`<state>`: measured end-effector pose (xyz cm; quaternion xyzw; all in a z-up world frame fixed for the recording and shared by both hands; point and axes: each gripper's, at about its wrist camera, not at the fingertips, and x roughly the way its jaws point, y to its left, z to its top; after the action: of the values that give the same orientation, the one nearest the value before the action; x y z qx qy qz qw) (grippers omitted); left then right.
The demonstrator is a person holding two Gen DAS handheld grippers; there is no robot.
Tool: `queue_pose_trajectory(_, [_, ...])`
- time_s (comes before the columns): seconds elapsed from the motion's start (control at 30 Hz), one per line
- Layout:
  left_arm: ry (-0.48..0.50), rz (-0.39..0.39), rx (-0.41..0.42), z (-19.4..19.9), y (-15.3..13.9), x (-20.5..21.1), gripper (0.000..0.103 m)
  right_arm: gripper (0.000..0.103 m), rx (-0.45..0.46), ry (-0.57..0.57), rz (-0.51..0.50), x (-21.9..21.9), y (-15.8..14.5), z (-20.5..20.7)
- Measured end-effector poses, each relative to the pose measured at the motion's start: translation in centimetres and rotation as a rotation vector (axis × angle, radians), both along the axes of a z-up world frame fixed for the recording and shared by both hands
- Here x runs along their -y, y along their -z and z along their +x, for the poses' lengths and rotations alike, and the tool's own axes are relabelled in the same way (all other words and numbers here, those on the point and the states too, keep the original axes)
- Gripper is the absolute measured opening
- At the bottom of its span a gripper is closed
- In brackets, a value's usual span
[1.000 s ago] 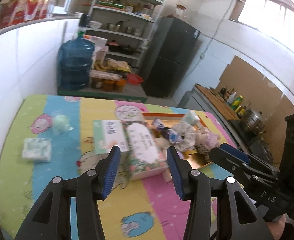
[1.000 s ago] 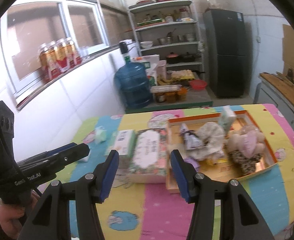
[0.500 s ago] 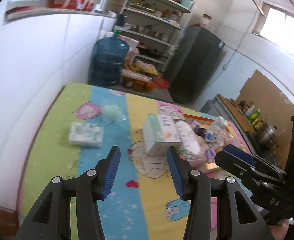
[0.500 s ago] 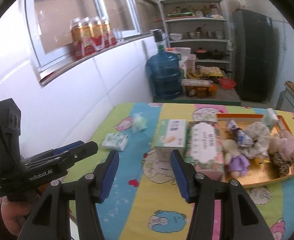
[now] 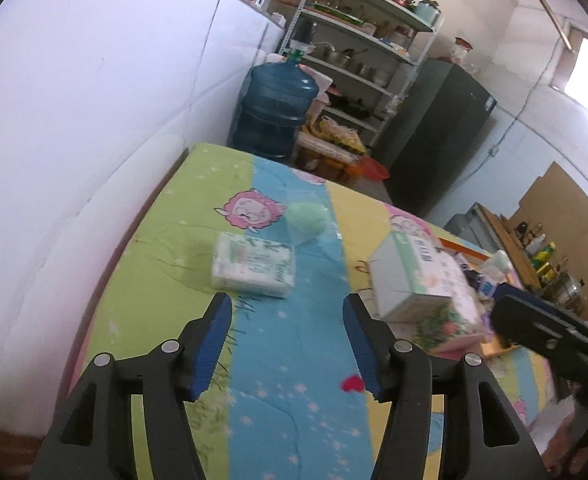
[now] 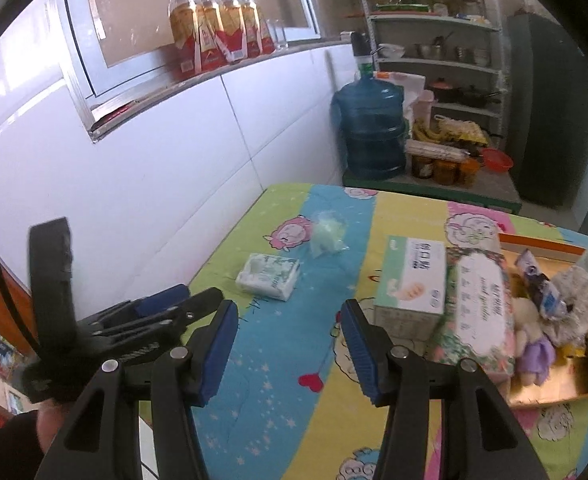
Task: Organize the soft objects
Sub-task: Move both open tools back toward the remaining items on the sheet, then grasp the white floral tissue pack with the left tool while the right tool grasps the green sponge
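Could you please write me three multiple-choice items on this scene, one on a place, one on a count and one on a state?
1. Where does the tissue pack lie?
A. in the tray
B. on the cloth, left of the boxes
C. on the sill

2. How many bottles stand on the sill?
A. two
B. four
C. seven

3. How is the left gripper?
A. open and empty
C. shut on the pack
B. shut on a plush toy

Answers:
1 B, the pack sits alone on the green and blue stripes, apart from the tray.
2 B, four labelled bottles stand side by side.
3 A, its jaws have just been opening, nothing between them.
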<state>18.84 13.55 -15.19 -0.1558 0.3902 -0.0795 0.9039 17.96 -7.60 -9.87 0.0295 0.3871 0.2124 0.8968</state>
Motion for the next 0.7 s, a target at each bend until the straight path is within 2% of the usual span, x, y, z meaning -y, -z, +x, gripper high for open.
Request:
queue_pose_trajectory(0.13, [-0.005, 0.007, -0.018, 2.1, 1.8, -0.2, 0.065, 0.053, -0.013, -0.023, -0.009, -0.6, 0.3, 1.3])
queue_pose_trajectory(0.33, [0.015, 0.021, -0.029, 5.2, 4.1, -0.4, 0.066, 0.053, -0.032, -0.04, -0.007, -0.5, 0.9, 3.2])
queue_pose_trajectory(0.43, [0.034, 0.037, -0.035, 6.4, 5.4, -0.2, 0.074, 0.053, -0.043, -0.04, -0.002, -0.4, 1.3, 3.9])
queue_pose_trajectory(0.53, [0.032, 0.049, -0.031, 7.3, 6.5, -0.4, 0.075, 0.054, -0.045, -0.04, -0.005, -0.1, 1.4, 4.3])
queue_pose_trajectory(0.7, [0.058, 0.068, 0.01, 8.2, 6.5, -0.9, 0.075, 0.054, -0.062, -0.026, 0.002, 0.6, 2.0, 5.0])
